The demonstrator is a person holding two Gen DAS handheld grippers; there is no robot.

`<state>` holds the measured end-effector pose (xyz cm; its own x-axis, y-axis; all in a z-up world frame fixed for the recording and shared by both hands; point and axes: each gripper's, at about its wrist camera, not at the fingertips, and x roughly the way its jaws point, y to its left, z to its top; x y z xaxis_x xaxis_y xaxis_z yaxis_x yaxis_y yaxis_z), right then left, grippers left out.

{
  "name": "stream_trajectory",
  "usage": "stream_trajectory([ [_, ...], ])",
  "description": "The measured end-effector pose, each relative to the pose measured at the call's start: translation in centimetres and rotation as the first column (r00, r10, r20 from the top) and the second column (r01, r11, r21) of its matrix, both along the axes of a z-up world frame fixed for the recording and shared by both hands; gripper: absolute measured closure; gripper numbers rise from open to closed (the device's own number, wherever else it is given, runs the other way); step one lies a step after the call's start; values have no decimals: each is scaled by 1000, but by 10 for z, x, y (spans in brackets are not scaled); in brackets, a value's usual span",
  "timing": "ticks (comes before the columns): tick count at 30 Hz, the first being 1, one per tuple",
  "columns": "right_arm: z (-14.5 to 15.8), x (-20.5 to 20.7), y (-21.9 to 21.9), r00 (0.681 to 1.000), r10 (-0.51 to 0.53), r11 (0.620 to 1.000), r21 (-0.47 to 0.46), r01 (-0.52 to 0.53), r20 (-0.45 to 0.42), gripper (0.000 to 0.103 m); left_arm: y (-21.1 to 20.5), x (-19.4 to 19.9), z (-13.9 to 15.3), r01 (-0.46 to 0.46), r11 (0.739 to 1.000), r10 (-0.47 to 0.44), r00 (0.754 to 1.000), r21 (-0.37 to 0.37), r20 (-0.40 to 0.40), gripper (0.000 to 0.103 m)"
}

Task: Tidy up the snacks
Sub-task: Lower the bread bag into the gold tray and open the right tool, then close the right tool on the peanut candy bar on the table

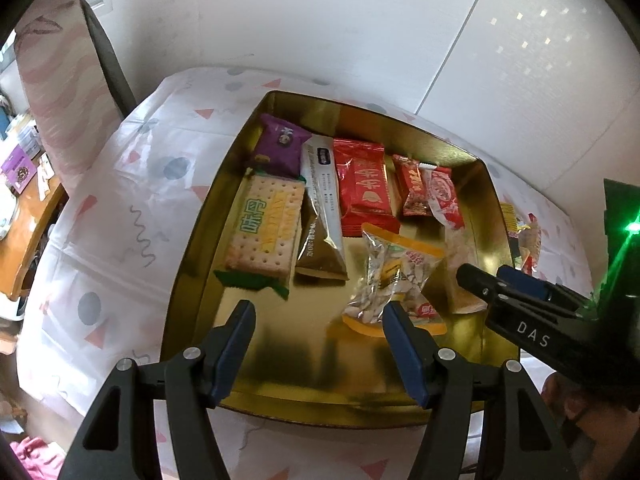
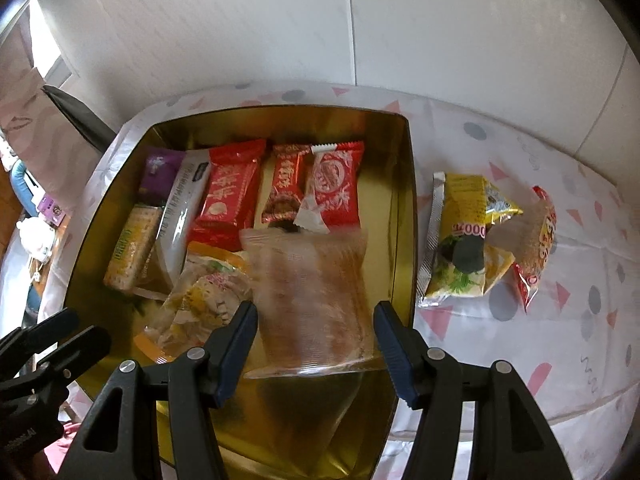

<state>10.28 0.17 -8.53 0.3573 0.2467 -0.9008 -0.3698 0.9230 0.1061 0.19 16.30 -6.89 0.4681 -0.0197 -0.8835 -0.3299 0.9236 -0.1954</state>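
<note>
A gold tin tray (image 1: 188, 280) (image 2: 404, 208) holds several snack packets: a purple one (image 1: 280, 146), a cracker pack (image 1: 262, 228), red packets (image 1: 362, 184) and a clear seed bag (image 1: 394, 280). My left gripper (image 1: 320, 316) is open and empty above the tray's near part. My right gripper (image 2: 316, 320) is open; a blurred clear packet with a brown snack (image 2: 316, 296) lies between its fingers, loose in the tray. The right gripper also shows in the left wrist view (image 1: 492, 280). A yellow packet (image 2: 464, 236) and a red packet (image 2: 540, 248) lie on the cloth right of the tray.
The tray sits on a white tablecloth (image 1: 112, 208) with pink triangles and grey dots. A white wall (image 2: 280, 24) stands behind. A wooden table with clutter (image 1: 20, 200) is at far left.
</note>
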Motion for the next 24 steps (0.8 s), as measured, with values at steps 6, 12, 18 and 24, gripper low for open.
stream_trajectory([
  [6,9,-3,-4,999,-1,1000,23,0,46,41,-4,-3,3,10,1000,-10,1000,8,3,36],
  [12,25,-11,-29,997,-65,990,132,58,48,41,-8,-2,1,11,1000,-11,1000,2,-3,30],
  [18,34,-15,-58,989,-143,974,181,134,39,41,-22,1,0,42,999,-42,999,5,-3,26],
  [24,34,-22,-101,961,-274,939,224,262,25,41,-39,4,0,101,995,-101,995,3,0,23],
])
